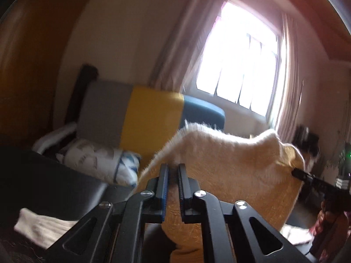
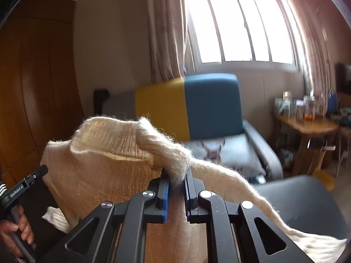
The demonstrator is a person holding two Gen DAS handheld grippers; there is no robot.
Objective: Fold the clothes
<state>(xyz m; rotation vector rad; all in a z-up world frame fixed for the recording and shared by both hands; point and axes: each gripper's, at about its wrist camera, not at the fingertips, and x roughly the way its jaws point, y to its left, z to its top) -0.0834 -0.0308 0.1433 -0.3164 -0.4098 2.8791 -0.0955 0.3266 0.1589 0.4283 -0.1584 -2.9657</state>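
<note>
Both tools are closed on the same cream fuzzy knitted sweater (image 1: 230, 160) and hold it up in the air. Left tool (image 1: 173, 168) has its jaws nearly together, with a fold of the knit pinched between the blue pad and the black ribbed pad. Right tool (image 2: 177, 176) grips a thick bunch of the fluffy wool in the same way; one long sleeve (image 2: 232, 186) hangs down from it to the right. In the left wrist view the right tool shows at the far right edge, touching the sweater's other corner, with a hand (image 1: 326, 217) on its grip. Behind the sweater stands a black leather armchair (image 2: 261, 146) with a grey, yellow and blue cover (image 2: 188, 105) on its back. A wooden side table with jars (image 2: 307, 127) stands near the window (image 2: 239, 24).
</note>
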